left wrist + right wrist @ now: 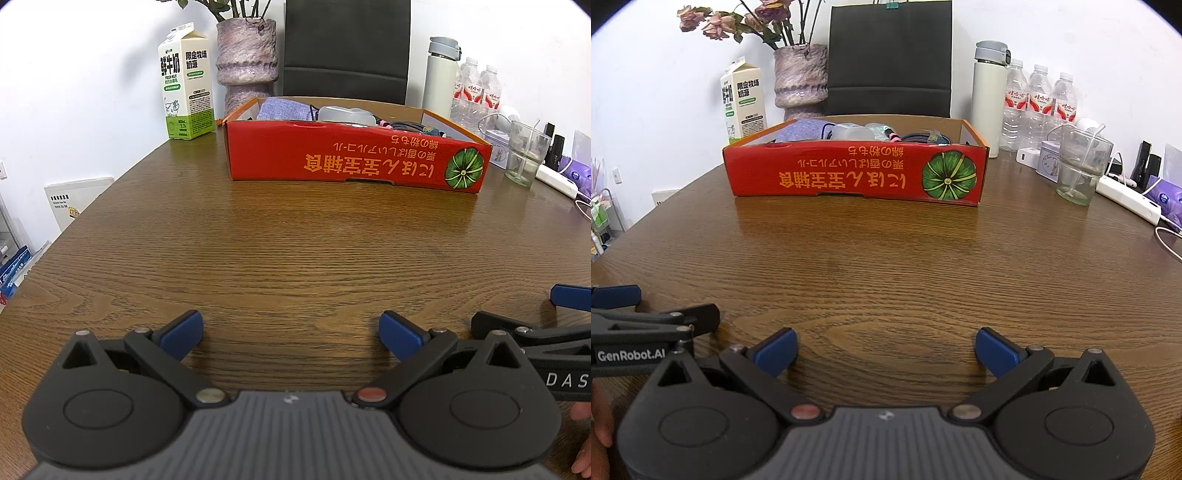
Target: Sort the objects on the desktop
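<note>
A red cardboard box (354,158) with a green pumpkin print stands on the brown wooden table, ahead of both grippers; it also shows in the right wrist view (849,173). Inside it lie a purple cloth pouch (282,109), a clear plastic item (343,112) and dark cables (406,125). My left gripper (290,334) is open and empty, low over the table near its front. My right gripper (885,350) is open and empty, beside the left one. Each gripper shows at the edge of the other's view.
Along the back stand a milk carton (186,81), a vase with dried flowers (246,59), a black chair (347,48), a white thermos (989,96) and water bottles (1039,107). A glass cup (1080,170), a small tin, a power strip (1130,199) and cables lie at right.
</note>
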